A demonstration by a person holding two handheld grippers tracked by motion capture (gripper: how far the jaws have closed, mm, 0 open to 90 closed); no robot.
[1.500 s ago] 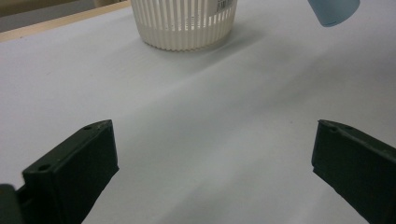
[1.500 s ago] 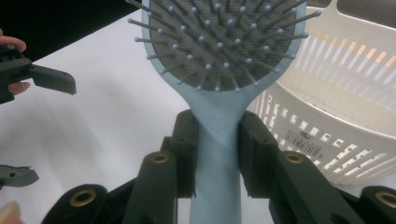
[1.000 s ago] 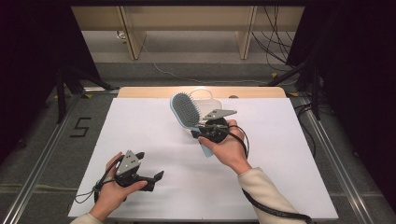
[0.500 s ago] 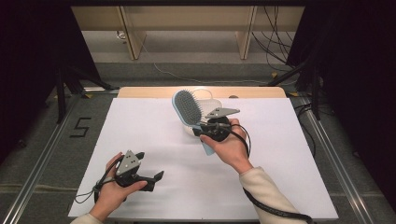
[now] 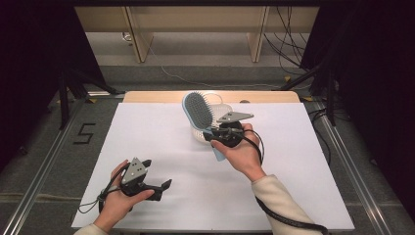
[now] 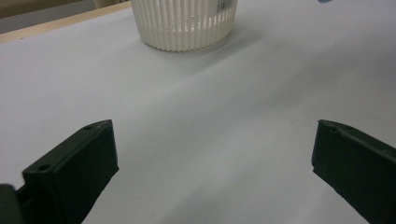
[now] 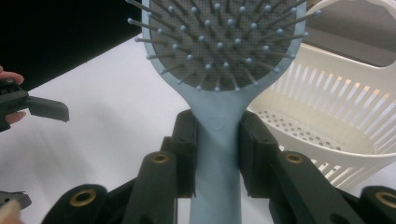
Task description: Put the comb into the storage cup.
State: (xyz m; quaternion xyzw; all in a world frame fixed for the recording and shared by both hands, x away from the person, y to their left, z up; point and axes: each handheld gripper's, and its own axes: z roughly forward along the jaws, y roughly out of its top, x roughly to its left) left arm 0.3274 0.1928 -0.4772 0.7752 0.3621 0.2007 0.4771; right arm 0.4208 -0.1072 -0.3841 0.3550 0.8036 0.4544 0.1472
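A light blue hairbrush (image 5: pixel 198 112) with a grey bristle pad is held up above the table, head raised, bristles facing the camera. My right gripper (image 5: pixel 221 137) is shut on its handle; in the right gripper view both pads clamp the hairbrush (image 7: pixel 218 135) just below the head. Behind and under it stands a white slatted basket (image 5: pixel 198 133), seen empty in the right gripper view as the basket (image 7: pixel 336 107). My left gripper (image 5: pixel 164 188) rests low at the table's front left, jaws wide open on nothing, facing the basket (image 6: pixel 184 23).
The white table sheet (image 5: pixel 147 142) covers the work area, with a wooden strip (image 5: pixel 147 96) along its far edge. Black cables trail from both grippers. A floor mark "5" (image 5: pixel 84 133) lies left of the table.
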